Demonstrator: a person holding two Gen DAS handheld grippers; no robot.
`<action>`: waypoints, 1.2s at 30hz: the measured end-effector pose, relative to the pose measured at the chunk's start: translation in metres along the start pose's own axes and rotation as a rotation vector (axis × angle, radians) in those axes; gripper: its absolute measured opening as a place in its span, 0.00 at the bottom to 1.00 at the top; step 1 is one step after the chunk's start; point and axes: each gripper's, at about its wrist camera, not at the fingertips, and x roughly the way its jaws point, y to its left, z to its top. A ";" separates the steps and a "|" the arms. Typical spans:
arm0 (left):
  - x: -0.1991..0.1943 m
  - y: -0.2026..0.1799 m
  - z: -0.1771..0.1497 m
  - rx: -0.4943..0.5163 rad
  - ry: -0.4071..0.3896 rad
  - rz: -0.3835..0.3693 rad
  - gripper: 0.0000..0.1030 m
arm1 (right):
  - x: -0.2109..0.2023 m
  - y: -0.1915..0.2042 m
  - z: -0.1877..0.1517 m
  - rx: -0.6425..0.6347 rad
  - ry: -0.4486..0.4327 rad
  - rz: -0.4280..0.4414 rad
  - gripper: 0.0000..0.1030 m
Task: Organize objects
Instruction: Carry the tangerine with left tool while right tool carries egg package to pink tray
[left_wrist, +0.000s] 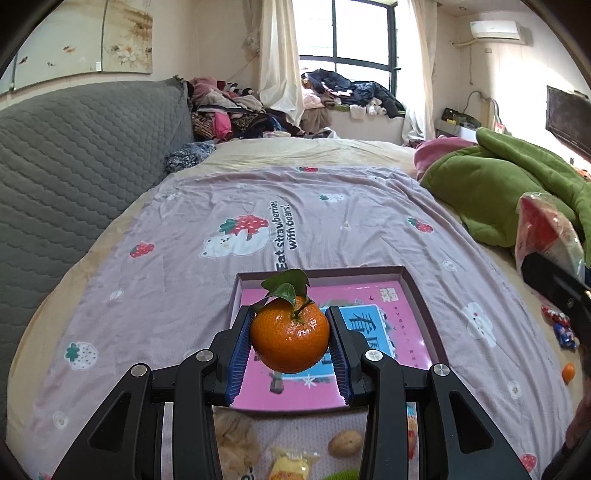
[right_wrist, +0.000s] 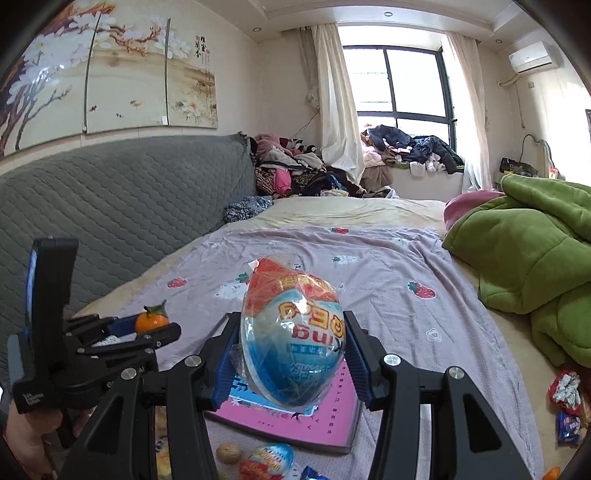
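Note:
My left gripper (left_wrist: 290, 334) is shut on an orange tangerine (left_wrist: 290, 339) with green leaves and holds it above the near part of a shallow pink-lined box (left_wrist: 421, 295) on the bed. It also shows in the right wrist view (right_wrist: 147, 328) at the left, with the tangerine (right_wrist: 150, 322) in it. My right gripper (right_wrist: 291, 339) is shut on a plastic-wrapped toy egg (right_wrist: 291, 332), blue below and orange-red on top, held above the same box (right_wrist: 314, 421). The egg (left_wrist: 543, 229) and right gripper reach into the left wrist view at the right edge.
A lilac strawberry-print sheet (left_wrist: 221, 280) covers the bed. Near me lie a walnut (left_wrist: 345, 443), a yellow wrapped snack (left_wrist: 290, 465), a second toy egg (right_wrist: 267, 459) and candies (right_wrist: 567, 406). A green blanket (left_wrist: 491, 184) is heaped at the right; a grey headboard (left_wrist: 74, 155) at the left.

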 end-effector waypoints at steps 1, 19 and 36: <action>0.006 0.000 0.001 -0.001 0.006 -0.004 0.39 | 0.004 0.000 -0.001 -0.004 0.003 -0.001 0.50; 0.117 -0.008 -0.002 0.018 0.168 -0.042 0.39 | 0.123 -0.020 -0.055 -0.036 0.272 -0.014 0.50; 0.186 -0.008 -0.045 0.035 0.344 -0.009 0.40 | 0.182 -0.025 -0.101 -0.062 0.475 -0.089 0.50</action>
